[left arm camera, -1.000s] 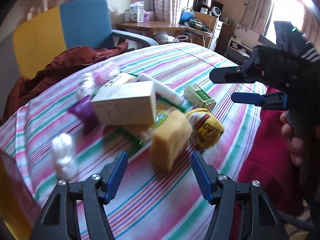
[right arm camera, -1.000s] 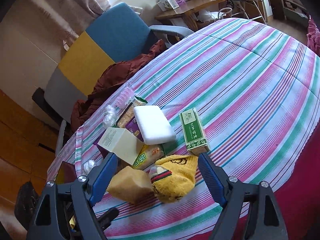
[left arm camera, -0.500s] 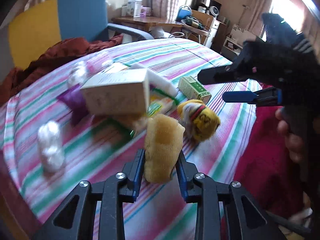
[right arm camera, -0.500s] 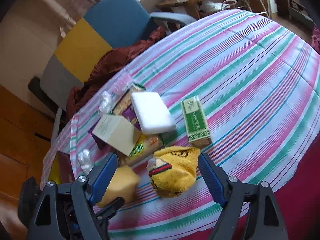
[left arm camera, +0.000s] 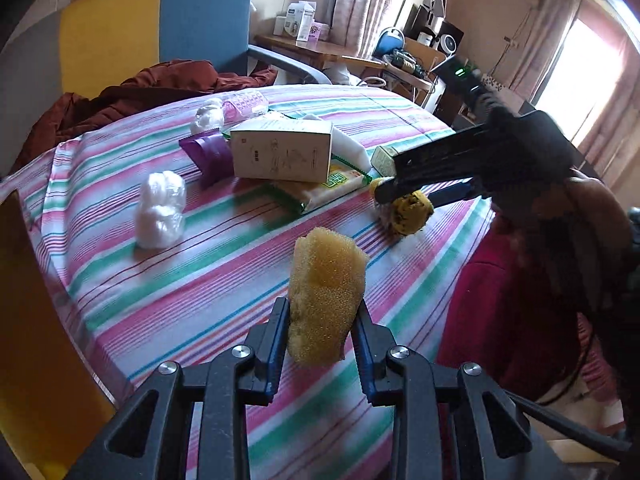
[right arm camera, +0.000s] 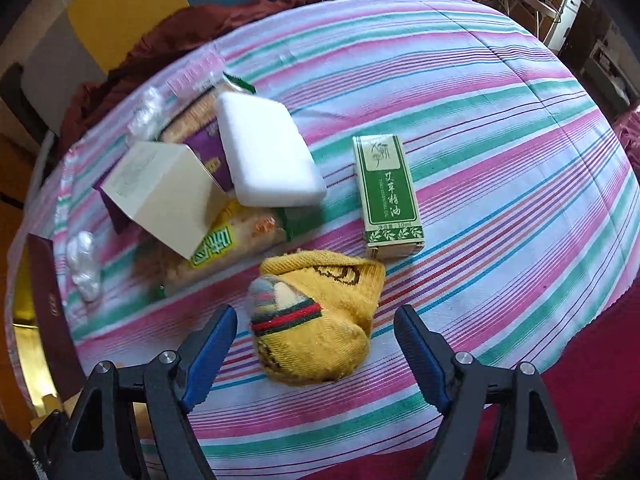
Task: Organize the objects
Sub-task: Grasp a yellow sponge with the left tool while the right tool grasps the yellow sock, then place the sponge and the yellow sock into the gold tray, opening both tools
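My left gripper (left arm camera: 322, 326) pinches the yellow sponge (left arm camera: 326, 296), held clear above the striped tablecloth (left arm camera: 192, 276). My right gripper (right arm camera: 316, 336) gapes wide around the yellow sock bundle (right arm camera: 320, 316) (it lies just beside the green essential-oil box (right arm camera: 387, 192)).

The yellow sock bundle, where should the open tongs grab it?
Probably across its rounded middle, coming straight down from above. The yellow sock bundle lies as a soft lump on the striped tablecloth, already between the open right tongs. The green box sits just beyond it, so pinch its left and right sides.
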Action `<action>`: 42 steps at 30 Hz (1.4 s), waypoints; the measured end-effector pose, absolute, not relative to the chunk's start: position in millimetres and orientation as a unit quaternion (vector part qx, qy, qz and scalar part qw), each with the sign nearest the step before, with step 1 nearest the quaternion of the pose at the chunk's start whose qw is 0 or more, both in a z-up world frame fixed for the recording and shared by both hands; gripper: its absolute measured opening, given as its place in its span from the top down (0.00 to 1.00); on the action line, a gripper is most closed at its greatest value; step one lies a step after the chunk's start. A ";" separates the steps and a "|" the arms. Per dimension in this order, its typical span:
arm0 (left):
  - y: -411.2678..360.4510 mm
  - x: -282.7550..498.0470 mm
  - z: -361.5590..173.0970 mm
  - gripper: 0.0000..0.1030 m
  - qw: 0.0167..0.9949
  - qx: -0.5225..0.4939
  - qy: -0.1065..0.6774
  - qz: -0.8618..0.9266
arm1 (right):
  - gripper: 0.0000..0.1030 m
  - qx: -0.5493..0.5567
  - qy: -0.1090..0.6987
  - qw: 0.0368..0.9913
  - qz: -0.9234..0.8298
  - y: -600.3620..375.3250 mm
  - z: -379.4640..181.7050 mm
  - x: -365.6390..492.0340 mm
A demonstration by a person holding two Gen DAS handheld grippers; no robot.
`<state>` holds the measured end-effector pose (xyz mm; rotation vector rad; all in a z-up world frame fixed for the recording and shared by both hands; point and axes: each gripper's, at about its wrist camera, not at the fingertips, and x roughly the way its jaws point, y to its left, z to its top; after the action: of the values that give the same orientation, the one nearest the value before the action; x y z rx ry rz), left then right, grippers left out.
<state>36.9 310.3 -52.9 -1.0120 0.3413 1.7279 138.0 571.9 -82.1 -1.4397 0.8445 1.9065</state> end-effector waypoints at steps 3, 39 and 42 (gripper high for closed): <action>301.7 35.6 -47.8 0.70 0.526 -0.420 0.132 0.728 | 0.43 -0.563 0.302 0.289 0.713 568.0 -88.2 133.0; 31.7 -65.3 -2.9 0.70 0.223 -0.398 -0.037 0.889 | 0.51 -0.463 0.143 -0.032 0.874 305.5 17.2 -21.4; 15.9 -68.7 -13.8 0.70 0.201 -0.407 -0.040 0.890 | 0.51 -0.470 0.126 -0.047 0.872 286.0 13.6 -37.2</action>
<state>-68.7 15.9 -13.8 -1.1366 -0.1127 2.4863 -37.2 286.0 13.6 -1.5231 0.4086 2.8254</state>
